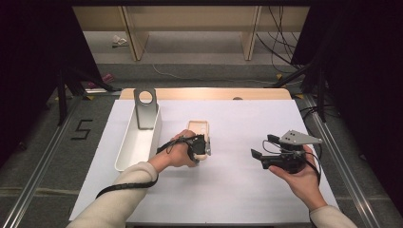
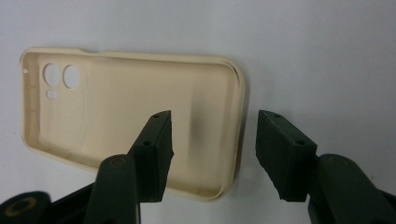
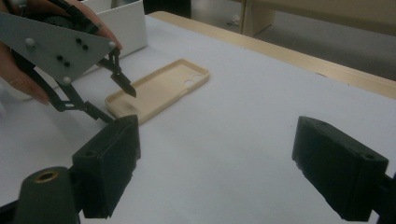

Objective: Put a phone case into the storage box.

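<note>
the left hand-held gripper [image 1: 205, 146] hangs over the near end of a cream phone case [image 2: 126, 116] that lies hollow side up on the white table [image 1: 237, 190], just beside a long white bin [image 1: 138, 137]. its jaws stand apart, one over the hollow and one outside the short end wall, with that wall between them but not yet pinched. the right hand-held gripper [image 1: 259, 156] rests well to the side, jaws spread wide on nothing.

the likely trouble is a weak hold: the wall is thin and soft, so it could buckle or slip out as the jaws meet, and the case could slide on the smooth sheet. a grip so near one end may also let the case droop and swing when lifted.

the bin holds a grey metal stand [image 1: 145, 108] with a round hole, propped at its far end; the rest of it looks bare.
</note>
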A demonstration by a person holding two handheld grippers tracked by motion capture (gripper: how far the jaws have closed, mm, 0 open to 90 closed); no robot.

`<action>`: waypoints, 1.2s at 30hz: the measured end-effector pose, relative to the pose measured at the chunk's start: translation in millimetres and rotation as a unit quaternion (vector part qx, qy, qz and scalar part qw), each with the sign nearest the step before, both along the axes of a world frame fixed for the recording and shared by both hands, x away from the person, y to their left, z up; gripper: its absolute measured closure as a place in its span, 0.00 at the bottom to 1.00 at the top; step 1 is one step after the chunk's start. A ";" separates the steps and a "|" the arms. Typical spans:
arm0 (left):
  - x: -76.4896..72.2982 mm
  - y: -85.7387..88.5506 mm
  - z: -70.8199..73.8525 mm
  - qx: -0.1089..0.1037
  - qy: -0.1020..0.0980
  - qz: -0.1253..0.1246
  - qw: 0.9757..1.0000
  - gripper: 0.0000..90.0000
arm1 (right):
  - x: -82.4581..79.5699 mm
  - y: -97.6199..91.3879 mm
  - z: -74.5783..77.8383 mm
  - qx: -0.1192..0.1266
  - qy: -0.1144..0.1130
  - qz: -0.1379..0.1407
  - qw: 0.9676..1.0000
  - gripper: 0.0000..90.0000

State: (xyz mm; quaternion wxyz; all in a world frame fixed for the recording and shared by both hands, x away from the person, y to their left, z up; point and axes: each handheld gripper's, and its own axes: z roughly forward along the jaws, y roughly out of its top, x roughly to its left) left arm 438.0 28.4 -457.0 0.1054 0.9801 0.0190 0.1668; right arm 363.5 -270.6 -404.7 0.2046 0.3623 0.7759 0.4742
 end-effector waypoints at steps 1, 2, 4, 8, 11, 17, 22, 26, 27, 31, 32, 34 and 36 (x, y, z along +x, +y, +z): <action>-0.2 0.0 -1.0 0.001 0.002 0.002 1.000 0.52 | 0.0 0.0 0.0 0.000 0.000 0.000 1.000 0.18; 0.5 -0.1 -1.4 0.005 -0.001 -0.002 1.000 0.52 | -0.1 0.1 0.1 0.000 0.000 0.000 1.000 0.18; 0.9 -0.2 -2.6 0.005 0.001 0.000 1.000 0.53 | -0.3 0.2 0.2 -0.001 0.000 0.001 1.000 0.18; 1.3 -0.5 -2.1 0.006 0.000 -0.002 1.000 0.58 | -0.1 0.1 0.1 0.000 0.000 0.000 1.000 0.18; 1.8 -0.2 -2.8 0.009 0.007 0.001 1.000 0.62 | -0.4 0.3 0.3 -0.001 0.000 0.001 1.000 0.18; 3.0 -0.8 -2.9 0.014 0.011 -0.006 1.000 0.67 | -0.1 0.1 0.1 0.000 0.000 0.001 1.000 0.18; 2.8 -1.4 -2.9 0.018 0.018 -0.009 1.000 0.72 | -0.2 0.2 0.0 -0.001 0.000 0.002 1.000 0.18; 3.2 -1.3 -3.0 0.018 0.028 -0.011 0.999 0.78 | -0.4 0.2 0.3 -0.001 0.000 0.002 1.000 0.18; 3.4 -1.4 -2.9 0.018 0.031 -0.011 0.999 0.78 | -0.4 0.3 0.2 -0.001 0.000 0.002 1.000 0.18; 5.0 -2.0 -2.7 0.021 0.041 -0.016 0.999 0.82 | -0.3 0.3 0.0 -0.001 0.000 0.002 1.000 0.18; 6.0 -2.2 -2.1 0.026 0.044 -0.020 0.998 0.83 | -0.2 0.3 0.1 0.000 0.000 0.002 1.000 0.18; 6.2 -2.6 -2.9 0.022 0.047 -0.020 0.998 0.85 | -0.2 0.2 0.1 -0.001 0.000 0.002 1.000 0.18; 6.3 -3.4 -1.9 0.031 0.050 -0.024 0.998 0.87 | -0.3 0.2 0.1 -0.001 0.000 0.003 1.000 0.18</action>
